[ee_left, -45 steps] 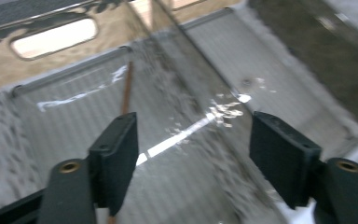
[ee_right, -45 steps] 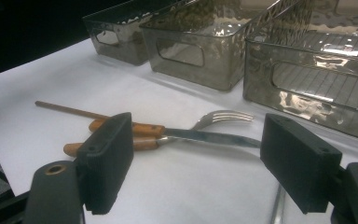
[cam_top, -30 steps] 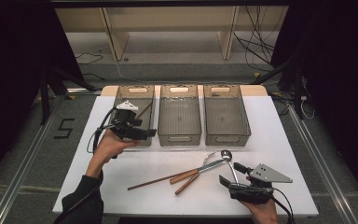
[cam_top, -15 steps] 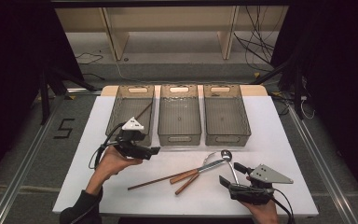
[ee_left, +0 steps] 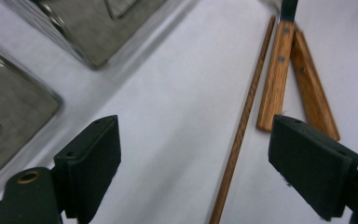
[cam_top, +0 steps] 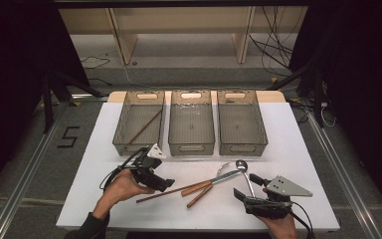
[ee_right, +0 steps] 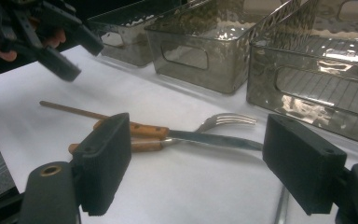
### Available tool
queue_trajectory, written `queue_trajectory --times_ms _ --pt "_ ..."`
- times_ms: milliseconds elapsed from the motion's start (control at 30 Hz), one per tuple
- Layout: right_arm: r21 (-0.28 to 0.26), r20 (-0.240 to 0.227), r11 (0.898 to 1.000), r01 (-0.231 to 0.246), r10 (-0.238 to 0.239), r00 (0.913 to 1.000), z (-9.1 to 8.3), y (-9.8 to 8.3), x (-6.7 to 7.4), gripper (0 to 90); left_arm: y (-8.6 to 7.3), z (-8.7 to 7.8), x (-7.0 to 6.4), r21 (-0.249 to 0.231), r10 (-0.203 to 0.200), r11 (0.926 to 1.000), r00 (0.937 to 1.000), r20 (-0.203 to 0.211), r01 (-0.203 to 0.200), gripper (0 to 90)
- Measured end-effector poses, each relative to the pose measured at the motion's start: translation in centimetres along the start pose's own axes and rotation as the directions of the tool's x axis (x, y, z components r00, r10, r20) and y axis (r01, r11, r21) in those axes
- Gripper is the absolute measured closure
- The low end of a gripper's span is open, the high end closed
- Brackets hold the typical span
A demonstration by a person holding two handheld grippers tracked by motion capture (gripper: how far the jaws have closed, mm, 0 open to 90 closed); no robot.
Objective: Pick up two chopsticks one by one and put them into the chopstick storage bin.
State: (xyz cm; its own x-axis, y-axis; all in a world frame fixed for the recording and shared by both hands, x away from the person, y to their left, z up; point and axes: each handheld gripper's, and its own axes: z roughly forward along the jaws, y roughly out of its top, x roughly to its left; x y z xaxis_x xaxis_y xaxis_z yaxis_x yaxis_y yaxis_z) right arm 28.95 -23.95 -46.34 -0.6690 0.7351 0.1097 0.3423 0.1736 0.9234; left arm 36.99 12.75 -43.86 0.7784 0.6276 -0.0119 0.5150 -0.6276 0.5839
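Wooden chopstick (cam_top: 158, 194) lies on the white desk (cam_top: 303, 149). In the high view the left tongs (cam_top: 168, 184) have dropped from the left bin (cam_top: 122, 134) to its near end. Left gripper view: jaws just opened wide, chopstick (ee_left: 240, 126) between them, ungripped. Right gripper view: right tongs (ee_right: 196, 158) gape empty over the fork (ee_right: 226, 120) and knife (ee_right: 177, 134). Next pickup looks imminent.

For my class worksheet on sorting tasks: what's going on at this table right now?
A person holds a gripper in each hand at a white table with three grey bins. One chopstick lies in the left bin. The left gripper, jaws open and just widened with nothing between them, is over a second chopstick on the table, beside a wooden-handled knife and fork. The right gripper rests open near a spoon.
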Motion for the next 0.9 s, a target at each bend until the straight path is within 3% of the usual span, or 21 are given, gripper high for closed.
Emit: queue_trajectory --times_ms 200,333,533,633,767,900 --pt "0.002 -0.002 1.0 0.0 0.0 1.0 0.1 0.0 0.0 24.4 -0.4 0.6 -0.8 0.087 0.053 0.9948 0.9986 0.0 -0.053 18.6" --pt "0.008 -0.003 1.0 0.005 -0.005 1.0 0.1 -0.1 0.1 24.4 -0.5 1.0 -1.4 0.119 0.079 0.9895 0.9966 0.023 -0.081 23.2" --pt "0.012 -0.004 1.0 0.006 -0.006 1.0 0.2 0.0 0.1 24.4 -0.7 1.8 -1.9 0.192 0.131 0.972 0.9906 0.038 -0.136 37.0" --pt "0.016 -0.006 1.0 0.008 -0.008 1.0 0.2 -0.1 0.1 24.4 -0.7 2.0 -2.1 0.215 0.14 0.9653 0.9885 0.059 -0.149 43.9" --pt "0.017 -0.008 1.0 0.011 -0.011 0.9999 0.3 -0.1 0.2 24.5 -0.6 2.3 -2.2 0.254 0.14 0.9553 0.9884 0.057 -0.15 53.4" --pt "0.018 -0.006 1.0 0.014 -0.013 0.9999 0.3 0.0 0.2 24.6 -0.6 2.5 -2.2 0.265 0.137 0.9525 0.988 0.071 -0.151 60.8"
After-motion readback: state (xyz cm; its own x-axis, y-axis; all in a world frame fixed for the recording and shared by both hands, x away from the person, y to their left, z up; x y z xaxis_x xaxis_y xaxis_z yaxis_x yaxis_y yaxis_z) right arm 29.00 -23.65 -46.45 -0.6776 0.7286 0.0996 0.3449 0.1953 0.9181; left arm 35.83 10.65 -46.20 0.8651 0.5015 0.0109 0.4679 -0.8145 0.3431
